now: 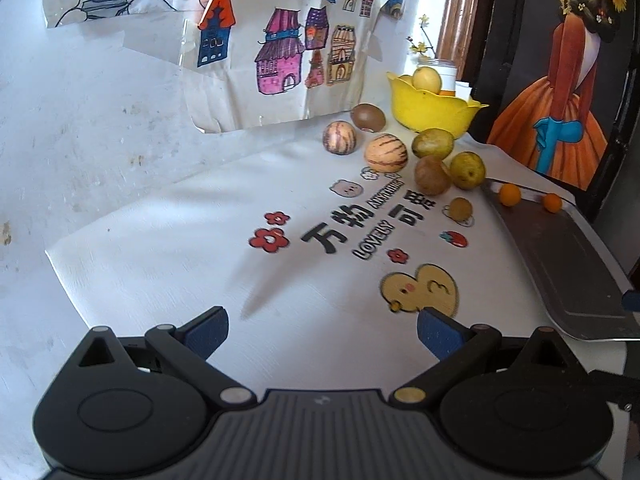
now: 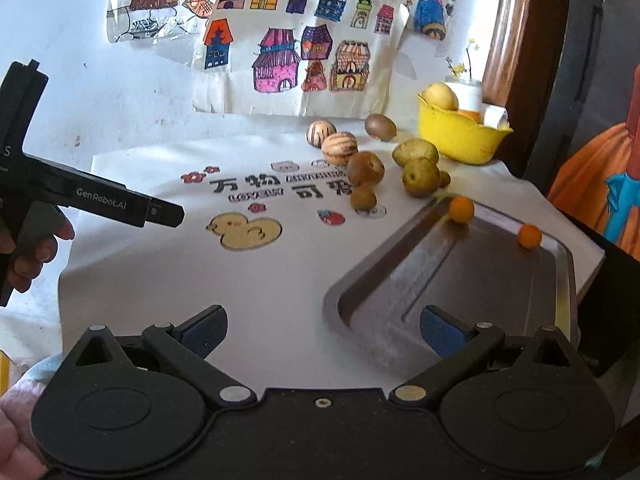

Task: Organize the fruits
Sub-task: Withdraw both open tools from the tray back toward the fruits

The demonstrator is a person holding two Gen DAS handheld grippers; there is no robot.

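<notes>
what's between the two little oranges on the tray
Nothing: only bare metal tray lies between the two small oranges, clearest in the right wrist view.

We count:
striped melons: 2 point(image 1: 339, 137) point(image 1: 385, 153)
kiwis: 1 point(image 1: 368, 117)
green-brown round fruits: 4 point(image 1: 433, 143) point(image 1: 467, 170) point(image 1: 432, 175) point(image 1: 461, 208)
small oranges on tray: 2 point(image 2: 461, 209) point(image 2: 529, 236)
yellow bowls: 1 point(image 1: 424, 114)
metal trays: 1 point(image 2: 400, 320)
grippers: 2 point(image 1: 322, 334) point(image 2: 323, 333)

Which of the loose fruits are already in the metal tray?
Only the two small orange fruits: one near the tray's far left corner, the other by its far edge. All the brown, green and striped fruits sit on the white cloth.
</notes>
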